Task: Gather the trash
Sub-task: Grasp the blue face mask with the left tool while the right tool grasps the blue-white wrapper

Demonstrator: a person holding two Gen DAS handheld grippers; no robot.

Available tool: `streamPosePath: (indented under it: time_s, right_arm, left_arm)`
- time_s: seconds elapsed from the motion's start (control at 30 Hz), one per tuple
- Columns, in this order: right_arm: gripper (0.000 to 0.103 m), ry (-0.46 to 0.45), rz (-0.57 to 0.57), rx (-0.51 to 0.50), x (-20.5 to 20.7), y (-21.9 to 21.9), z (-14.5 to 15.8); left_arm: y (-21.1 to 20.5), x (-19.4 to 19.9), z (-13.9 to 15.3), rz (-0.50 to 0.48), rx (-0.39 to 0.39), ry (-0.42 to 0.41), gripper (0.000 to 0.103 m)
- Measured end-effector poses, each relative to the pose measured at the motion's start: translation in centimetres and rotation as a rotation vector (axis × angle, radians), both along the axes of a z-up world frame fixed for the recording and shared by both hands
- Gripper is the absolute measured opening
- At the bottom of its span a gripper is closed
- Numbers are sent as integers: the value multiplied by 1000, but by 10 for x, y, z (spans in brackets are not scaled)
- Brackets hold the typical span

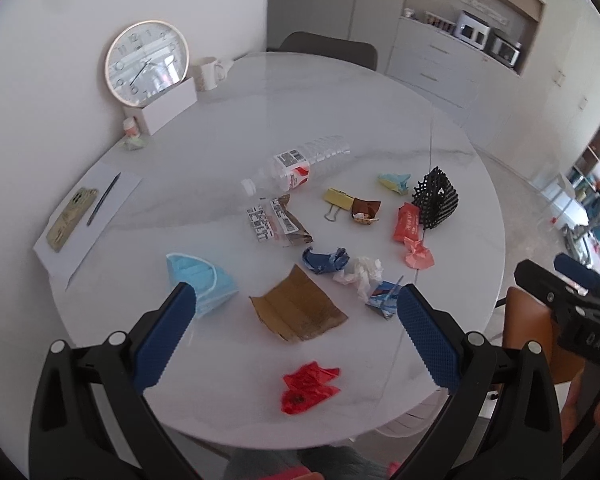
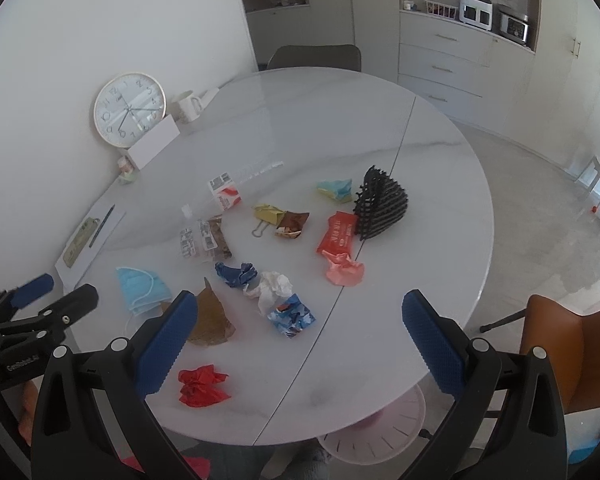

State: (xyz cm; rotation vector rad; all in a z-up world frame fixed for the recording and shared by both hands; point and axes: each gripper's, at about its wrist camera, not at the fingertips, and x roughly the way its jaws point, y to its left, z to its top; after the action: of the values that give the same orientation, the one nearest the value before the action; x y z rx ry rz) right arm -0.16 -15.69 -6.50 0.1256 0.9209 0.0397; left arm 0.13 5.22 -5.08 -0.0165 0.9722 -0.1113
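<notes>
Trash lies scattered on a round white marble table (image 1: 260, 120) (image 2: 300, 128): a red crumpled wrapper (image 1: 309, 386) (image 2: 202, 385), a brown cardboard piece (image 1: 298, 310) (image 2: 212, 318), a blue face mask (image 1: 202, 278) (image 2: 142, 290), a white tissue (image 1: 360, 272) (image 2: 272, 286), a blue crumpled wrapper (image 1: 324, 260) (image 2: 236, 274), a clear plastic bottle (image 1: 300, 166) (image 2: 224, 194), and an orange packet (image 1: 408, 222) (image 2: 338, 232). My left gripper (image 1: 296, 312) is open and empty above the near edge. My right gripper (image 2: 300, 316) is open and empty too.
A wall clock (image 1: 146, 62), a mug (image 1: 208, 72) and a white box (image 1: 168, 106) stand at the back left. A phone (image 1: 70, 218) and pen lie on paper. A black mesh piece (image 1: 436, 198), a yellow binder clip (image 1: 336, 202), an orange chair (image 2: 568, 344) and a pink bin (image 2: 380, 428) are nearby.
</notes>
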Motion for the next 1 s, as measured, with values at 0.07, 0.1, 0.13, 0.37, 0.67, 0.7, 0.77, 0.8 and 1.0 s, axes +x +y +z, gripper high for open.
streamPosePath:
  time_s: [0.07, 0.1, 0.13, 0.37, 0.67, 0.7, 0.77, 0.8, 1.0]
  right_arm:
    - [101, 1, 7, 2, 4, 6, -12]
    - [101, 1, 13, 7, 7, 9, -19]
    - [101, 4, 15, 9, 10, 12, -27]
    - [101, 24, 29, 29, 27, 33, -72]
    - [101, 91, 100, -52, 46, 44, -119]
    - [101, 94, 99, -51, 46, 43, -121]
    - [101, 104, 106, -54, 49, 41, -127]
    - [101, 108, 112, -57, 50, 41, -130]
    - [101, 138, 146, -61, 57, 37, -149]
  left_arm:
    - [10, 2, -10, -33, -9, 3, 97]
    - [16, 5, -15, -35, -22, 1, 97]
    - [21, 7, -20, -28, -23, 1, 97]
    - [62, 32, -71, 6, 94, -43, 97]
    - [102, 80, -145, 20, 100, 68, 97]
    - [102, 85, -154, 18, 99, 85, 97]
    - [103, 95, -171, 15, 94, 116, 94]
    - [102, 99, -177, 15, 93, 127, 92]
    - [99, 122, -207, 16, 80, 191, 64]
